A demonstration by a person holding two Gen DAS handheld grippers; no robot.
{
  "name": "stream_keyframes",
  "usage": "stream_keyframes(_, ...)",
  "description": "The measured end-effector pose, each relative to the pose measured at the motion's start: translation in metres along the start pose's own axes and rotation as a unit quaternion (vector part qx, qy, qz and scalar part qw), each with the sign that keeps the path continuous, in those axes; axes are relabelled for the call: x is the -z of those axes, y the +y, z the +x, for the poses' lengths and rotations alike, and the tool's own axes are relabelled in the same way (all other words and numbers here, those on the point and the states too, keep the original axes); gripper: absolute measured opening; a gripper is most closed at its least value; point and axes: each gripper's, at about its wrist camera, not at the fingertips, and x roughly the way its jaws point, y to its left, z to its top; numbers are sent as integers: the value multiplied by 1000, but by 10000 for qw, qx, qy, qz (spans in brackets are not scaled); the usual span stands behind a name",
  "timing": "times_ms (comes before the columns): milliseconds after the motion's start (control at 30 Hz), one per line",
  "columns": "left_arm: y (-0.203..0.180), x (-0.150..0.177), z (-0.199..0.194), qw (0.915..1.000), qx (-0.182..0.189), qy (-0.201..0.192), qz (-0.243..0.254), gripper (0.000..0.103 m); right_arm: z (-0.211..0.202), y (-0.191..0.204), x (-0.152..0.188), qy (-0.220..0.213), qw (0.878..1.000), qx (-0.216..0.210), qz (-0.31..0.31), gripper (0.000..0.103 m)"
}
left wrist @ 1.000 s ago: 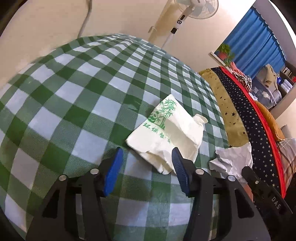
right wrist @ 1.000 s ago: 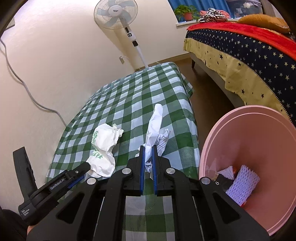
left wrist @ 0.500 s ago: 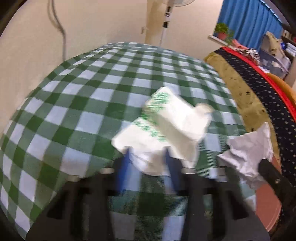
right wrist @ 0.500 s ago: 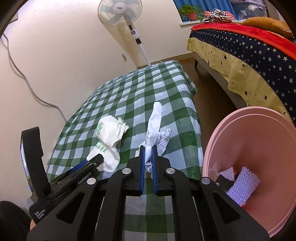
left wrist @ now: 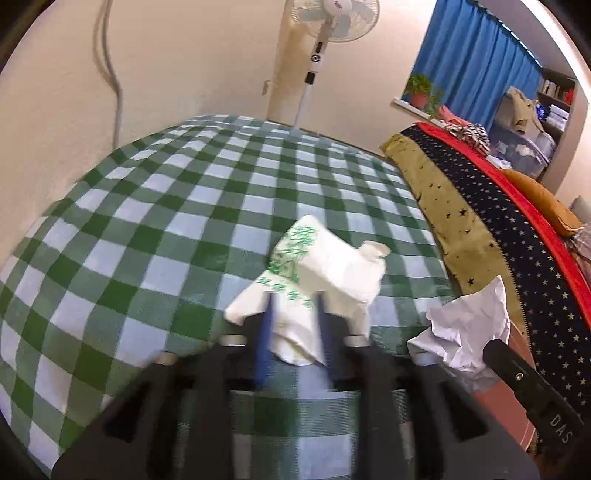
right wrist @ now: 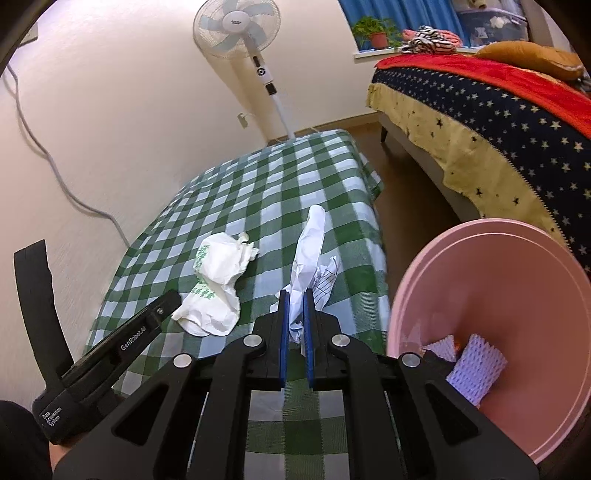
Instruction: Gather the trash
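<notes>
A white plastic bag with green print lies on the green-checked tablecloth. My left gripper has the bag's near end between its blue fingers, and the pads touch it on both sides while the jaws are opening. In the right wrist view the bag rests on the cloth with the left gripper at its near edge. My right gripper is shut on a crumpled white paper, which also shows in the left wrist view. A pink bin stands at the right.
The bin holds white foam netting and other scraps. A bed with a starry cover lies beyond the table's right edge. A standing fan and a wall cable are at the far side.
The left gripper's fingers have come closer together around the bag's near end, and that gripper has risen and rolled a little. The right gripper holds still with the paper.
</notes>
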Motion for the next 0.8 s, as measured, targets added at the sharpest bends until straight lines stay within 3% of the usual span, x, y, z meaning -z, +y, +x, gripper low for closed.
stream_keyframes(300, -34, 2, 24, 9988, 129, 159, 447, 45, 0, -11, -5, -61, 9998, 108, 134, 7)
stream_keyframes(500, -46, 3, 41, 9973, -33, 422, 601, 43, 3, -10, -6, -63, 9999, 119, 68, 7)
stream_keyframes(533, -46, 3, 40, 9976, -75, 392, 571, 41, 3, -10, -6, -66, 9999, 123, 53, 7)
stream_keyframes(600, -44, 2, 41, 9977, -54, 411, 537, 19, 2, -9, -6, -72, 9999, 119, 38, 7)
stream_keyframes(800, -44, 1, 29, 9984, -10, 277, 494, 12, -6, -5, -6, -158, 9998, 101, -85, 7)
